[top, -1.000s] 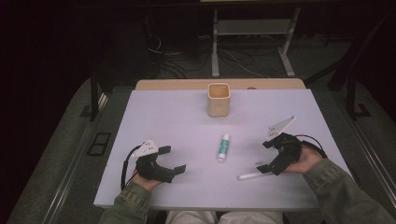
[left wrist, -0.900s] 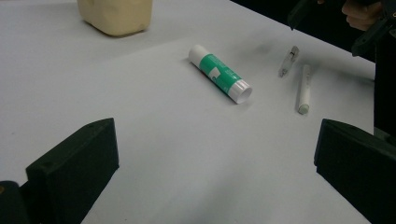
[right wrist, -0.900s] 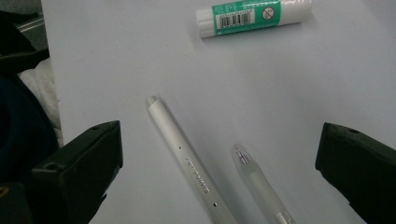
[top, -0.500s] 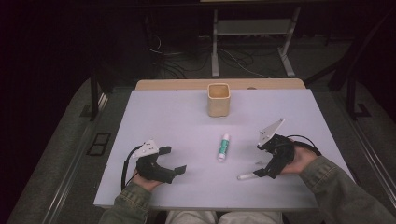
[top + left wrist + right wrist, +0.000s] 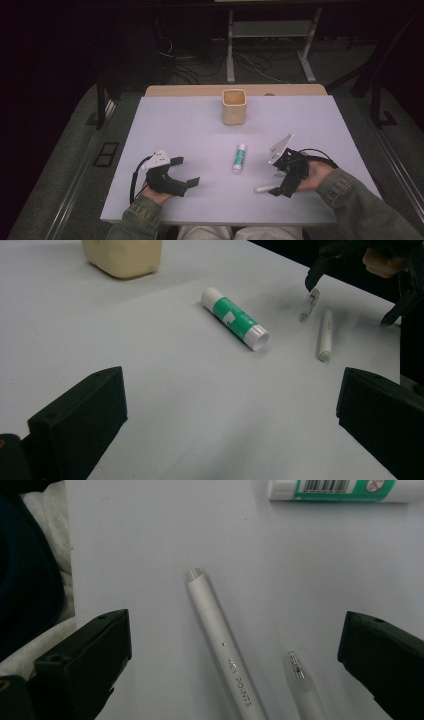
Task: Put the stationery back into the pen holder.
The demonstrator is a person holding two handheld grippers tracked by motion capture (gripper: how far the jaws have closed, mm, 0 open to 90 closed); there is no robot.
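Dark floor, cables and a metal stand frame surround the pale table [image 5: 165,125], which carries a cream square cup [image 5: 234,106] at its far middle, a green-and-white glue stick [image 5: 239,157] near the centre, and a white pen barrel [image 5: 263,189] towards the person's right.

Compared with a second ago, the right gripper [image 5: 281,186] has moved in from the right and tipped down over the pen; its grey plate, which then stood farther out, now sits closer to the glue stick. The glue stick, cup and pen lie where they lay before, and the left gripper [image 5: 186,174] has not shifted. I judge this as the approach to picking up the pen, with the grasp not yet made.

In the right gripper view the jaws are spread wide, well apart on either side of the white pen barrel [image 5: 222,650], which lies diagonally between them on the table. Beside it lies a translucent pen cap [image 5: 302,682], just apart from the barrel. Neither jaw touches either piece. The glue stick [image 5: 340,489] lies at the top edge.

The left gripper rests near the table's front-left, jaws spread and holding nothing; its view looks across to the glue stick [image 5: 235,319], the pen [image 5: 325,334] and the cup [image 5: 125,257].
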